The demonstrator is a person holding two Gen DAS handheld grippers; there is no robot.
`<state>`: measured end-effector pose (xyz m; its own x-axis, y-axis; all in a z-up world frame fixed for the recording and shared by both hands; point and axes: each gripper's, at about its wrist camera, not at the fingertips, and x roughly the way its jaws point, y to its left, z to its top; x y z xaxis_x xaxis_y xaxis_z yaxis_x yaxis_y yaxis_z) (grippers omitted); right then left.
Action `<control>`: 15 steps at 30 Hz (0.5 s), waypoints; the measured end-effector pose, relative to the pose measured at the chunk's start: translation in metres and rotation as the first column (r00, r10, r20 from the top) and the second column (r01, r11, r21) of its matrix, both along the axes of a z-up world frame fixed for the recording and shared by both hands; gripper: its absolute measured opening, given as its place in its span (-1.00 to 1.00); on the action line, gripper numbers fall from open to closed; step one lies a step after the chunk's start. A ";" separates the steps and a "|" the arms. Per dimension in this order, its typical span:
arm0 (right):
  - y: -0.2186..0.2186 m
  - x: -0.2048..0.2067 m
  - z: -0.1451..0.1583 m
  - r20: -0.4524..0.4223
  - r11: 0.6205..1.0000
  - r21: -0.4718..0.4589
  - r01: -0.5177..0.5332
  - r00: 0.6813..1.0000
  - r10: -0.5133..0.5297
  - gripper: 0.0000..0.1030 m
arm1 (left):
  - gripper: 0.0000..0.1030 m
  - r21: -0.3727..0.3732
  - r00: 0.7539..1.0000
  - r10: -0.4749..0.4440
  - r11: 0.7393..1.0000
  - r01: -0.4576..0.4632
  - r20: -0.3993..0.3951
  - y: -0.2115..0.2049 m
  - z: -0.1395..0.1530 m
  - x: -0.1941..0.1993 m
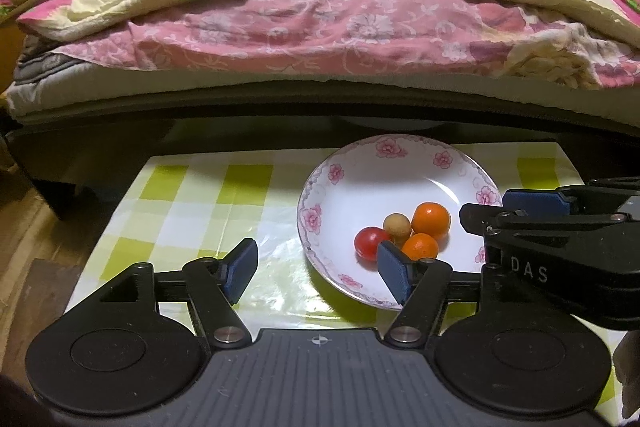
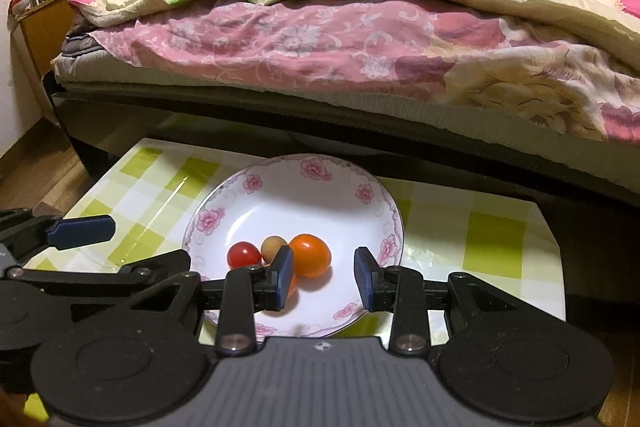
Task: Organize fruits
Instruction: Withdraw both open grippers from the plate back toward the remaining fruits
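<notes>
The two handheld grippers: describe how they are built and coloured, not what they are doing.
Both are matte black plastic. The left gripper and right gripper each have two linkage arms with silver pivot bolts, blue pads on the fingertips, round black discs either side and a ribbed grey base. White letters "DAS" mark the right one's side. No cables or sleeves show.

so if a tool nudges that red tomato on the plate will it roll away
Probably yes: the tomato looks round and glossy, so it may roll on the smooth plate. It sits beside the tan fruit, which could stop it or get knocked. Its thin skin likely bruises under a hard squeeze.
</notes>
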<state>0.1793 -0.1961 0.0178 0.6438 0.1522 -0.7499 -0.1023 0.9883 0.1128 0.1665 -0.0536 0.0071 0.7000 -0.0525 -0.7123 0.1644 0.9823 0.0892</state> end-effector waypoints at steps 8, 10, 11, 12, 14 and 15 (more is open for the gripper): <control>0.007 -0.013 0.008 0.023 1.000 -0.010 -0.022 0.999 0.022 -0.28 | 0.44 0.005 1.000 0.003 1.000 -0.004 0.011 0.005 0.005 -0.012; 0.007 -0.016 0.010 0.025 1.000 -0.010 -0.025 0.999 0.025 -0.28 | 0.44 0.003 1.000 0.003 1.000 -0.003 0.011 0.006 0.007 -0.015; 0.008 -0.018 0.011 0.025 1.000 -0.010 -0.026 0.999 0.026 -0.28 | 0.44 0.003 1.000 0.002 1.000 -0.002 0.010 0.006 0.007 -0.017; 0.008 -0.019 0.011 0.024 1.000 -0.010 -0.028 0.999 0.028 -0.28 | 0.45 0.002 1.000 0.001 1.000 -0.001 0.010 0.006 0.007 -0.018; 0.008 -0.023 0.012 0.025 0.999 -0.008 -0.031 0.999 0.032 -0.28 | 0.45 0.003 1.000 -0.001 1.000 0.001 0.008 0.007 0.008 -0.022; 0.008 -0.025 0.012 0.025 0.999 -0.009 -0.034 0.999 0.035 -0.28 | 0.46 0.004 1.000 -0.001 1.000 0.001 0.006 0.007 0.008 -0.023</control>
<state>0.1546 -0.1877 0.0303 0.6568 0.1682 -0.7351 -0.1389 0.9851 0.1012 0.1432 -0.0463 0.0152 0.7042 -0.0504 -0.7082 0.1653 0.9817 0.0945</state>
